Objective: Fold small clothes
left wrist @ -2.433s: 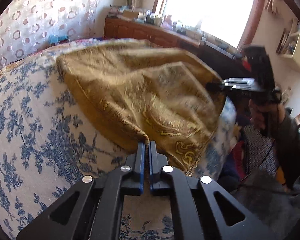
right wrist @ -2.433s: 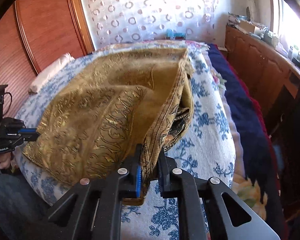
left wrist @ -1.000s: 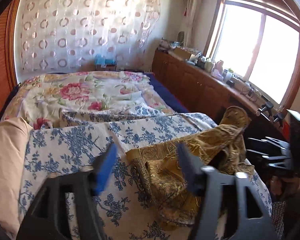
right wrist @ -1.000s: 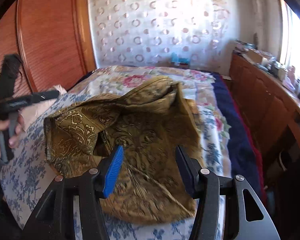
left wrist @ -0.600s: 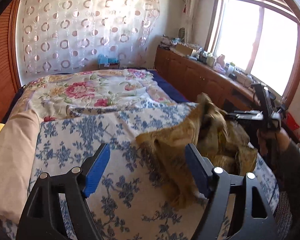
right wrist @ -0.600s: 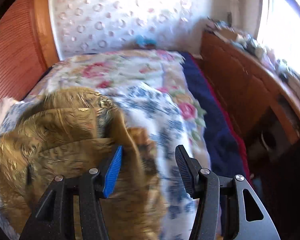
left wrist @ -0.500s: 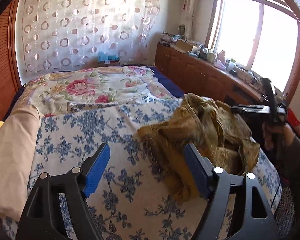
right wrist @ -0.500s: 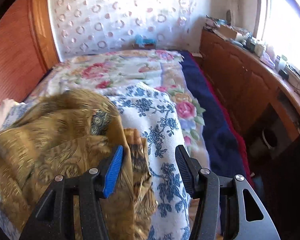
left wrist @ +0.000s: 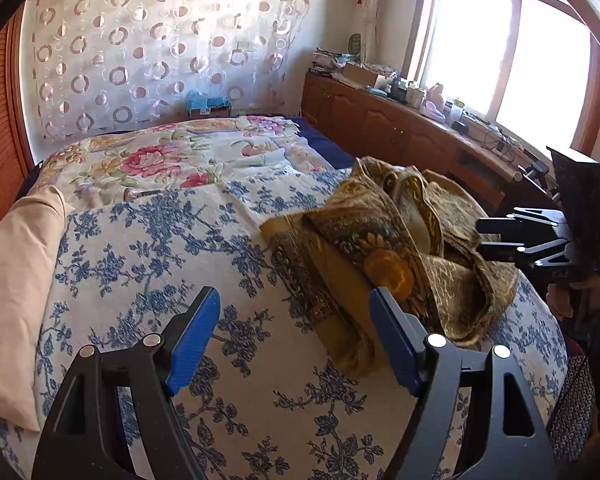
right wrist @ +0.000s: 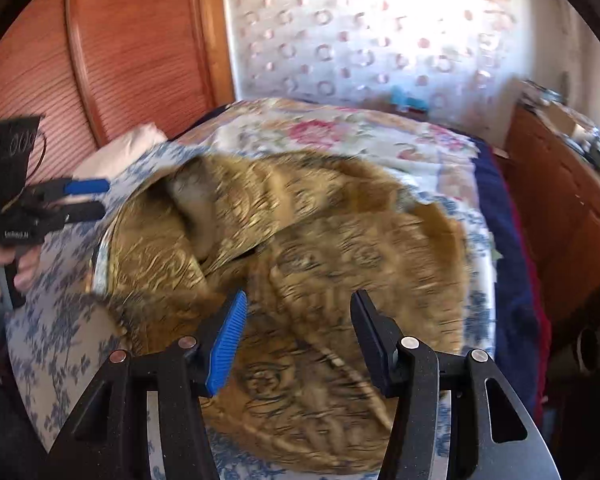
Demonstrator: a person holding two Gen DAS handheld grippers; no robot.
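A gold-brown patterned cloth point(left wrist: 400, 240) lies in a crumpled heap on the blue-flowered sheet point(left wrist: 148, 248) near the bed's right side. My left gripper point(left wrist: 296, 332) is open and empty, above the sheet just left of the heap. In the right wrist view the same cloth point(right wrist: 320, 248) fills the middle, blurred. My right gripper point(right wrist: 296, 332) is open and empty, just above the cloth's near part. Each gripper shows in the other view: the right one point(left wrist: 496, 236) beside the heap, the left one point(right wrist: 88, 200) at the far left.
A beige pillow point(left wrist: 12, 280) lies at the left edge of the bed. A floral quilt point(left wrist: 172, 156) covers the far half. A wooden cabinet point(left wrist: 400, 128) with clutter runs under the window on the right. A wooden headboard point(right wrist: 100, 60) stands on the left.
Both grippers have let go of the cloth and opened. The cloth has dropped from spread out into a crumpled heap. The right wrist view has swung back over the cloth.
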